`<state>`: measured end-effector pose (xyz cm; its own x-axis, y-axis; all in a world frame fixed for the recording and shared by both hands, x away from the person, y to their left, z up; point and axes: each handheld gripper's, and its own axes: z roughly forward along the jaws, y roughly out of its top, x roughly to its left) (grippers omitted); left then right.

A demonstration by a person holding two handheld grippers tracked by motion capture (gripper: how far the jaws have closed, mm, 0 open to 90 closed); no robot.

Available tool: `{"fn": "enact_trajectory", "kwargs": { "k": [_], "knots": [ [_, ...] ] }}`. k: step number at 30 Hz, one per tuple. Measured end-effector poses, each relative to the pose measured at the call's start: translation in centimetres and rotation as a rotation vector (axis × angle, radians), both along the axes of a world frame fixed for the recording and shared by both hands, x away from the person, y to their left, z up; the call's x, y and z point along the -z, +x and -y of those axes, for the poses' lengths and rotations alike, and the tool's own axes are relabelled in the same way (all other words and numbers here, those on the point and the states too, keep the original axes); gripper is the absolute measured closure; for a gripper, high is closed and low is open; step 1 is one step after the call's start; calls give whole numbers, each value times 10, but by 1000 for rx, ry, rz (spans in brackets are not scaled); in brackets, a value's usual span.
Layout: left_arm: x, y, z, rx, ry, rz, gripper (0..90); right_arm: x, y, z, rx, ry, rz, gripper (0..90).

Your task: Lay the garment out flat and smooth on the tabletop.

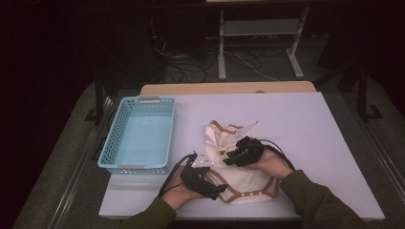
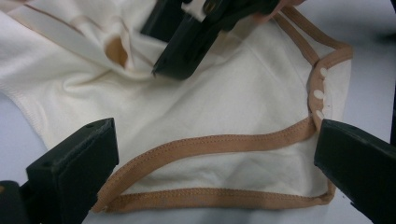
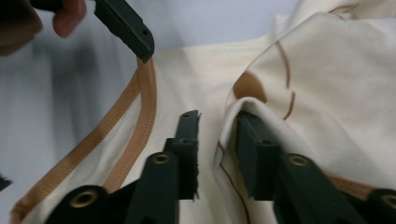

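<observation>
Cream cotton garment (image 1: 239,164) with tan binding lies crumpled on the bench (image 1: 305,119), basket (image 1: 141,133) at nine o'clock. Right gripper (image 1: 232,157) fingers part-open beside a fold; left gripper (image 1: 217,191) fingers wide apart around the six o'clock hem; contact underneath is hidden

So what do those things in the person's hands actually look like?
Each hand holds a black plastic claw: the left claw and the right claw both have two flat, blocky jaws with brass-coloured rivets. A black cable trails from the left one. The person wears dark olive-green long sleeves.
</observation>
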<state>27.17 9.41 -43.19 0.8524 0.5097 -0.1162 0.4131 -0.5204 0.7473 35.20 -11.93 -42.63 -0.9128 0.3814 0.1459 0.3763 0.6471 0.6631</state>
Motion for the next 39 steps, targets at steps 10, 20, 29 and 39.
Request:
{"fn": "enact_trajectory", "kwargs": {
  "k": [10,20,29,39],
  "knots": [
    [0,0,1,-9,-3,-2,0,-23,-3,47,149,83,20,535],
    [0,0,1,-8,-3,-2,0,-17,11,100,312,82,-9,496],
    [0,0,1,-7,0,0,0,3,27,107,375,55,-51,473],
    [1,0,1,-3,3,-1,0,19,44,91,366,64,-84,396]
  ]
}}
